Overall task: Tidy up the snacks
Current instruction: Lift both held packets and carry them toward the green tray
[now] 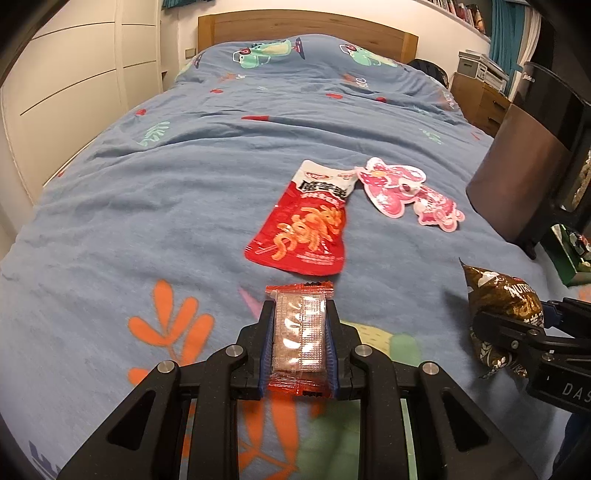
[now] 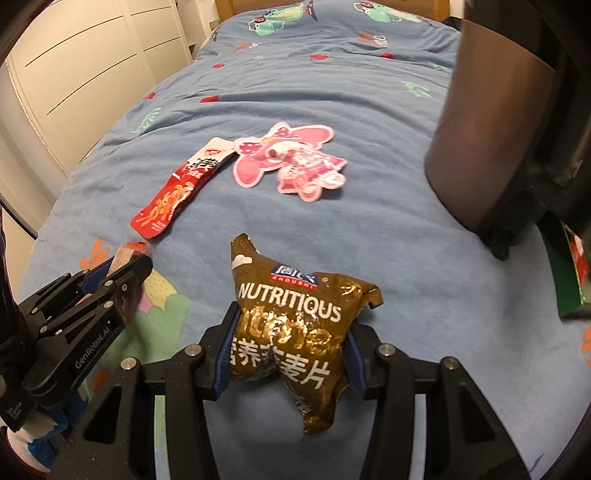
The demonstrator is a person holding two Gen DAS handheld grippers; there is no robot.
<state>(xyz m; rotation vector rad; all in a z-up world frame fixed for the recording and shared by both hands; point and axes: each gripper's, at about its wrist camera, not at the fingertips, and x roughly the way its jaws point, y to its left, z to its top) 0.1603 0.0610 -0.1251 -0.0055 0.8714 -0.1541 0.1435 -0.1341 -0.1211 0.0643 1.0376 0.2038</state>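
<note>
Left wrist view first: the left gripper [image 1: 300, 332] is clamped on a small clear packet with red ends [image 1: 300, 334], its blue-lined jaws pressing both long sides, the packet pointing toward 12 o'clock above the blue bedspread [image 1: 147, 221]. Straight ahead at 12 lies a red snack pouch [image 1: 304, 225] flat on the cover, white top edge away from the camera. At its 1 o'clock, touching or just beside its top corner, sits a pink character-shaped packet [image 1: 406, 194]. Over at 3 o'clock the right gripper [image 1: 517, 332] comes in from the edge, gripping a crumpled brown-and-gold bag [image 1: 498, 299]. A dark cylindrical appliance [image 1: 517, 177] stands at 2 o'clock by the bed's edge, and a wooden headboard [image 1: 306, 29] closes the far end.

Now the right wrist view: here the brown bag [image 2: 295, 325] fills the centre, squeezed at its waist between the right gripper's [image 2: 291, 350] jaws, and the word NUTRITIOUS reads clearly, which the other view only clips. The left gripper [image 2: 122, 269] shows at 9 o'clock, side-on, the red-ended packet [image 2: 127, 253] just peeking out. The red pouch [image 2: 181, 190] lies at 11 o'clock, the pink packet [image 2: 291, 162] at 12. A green box [image 2: 569, 273] shows at 3 o'clock.
</note>
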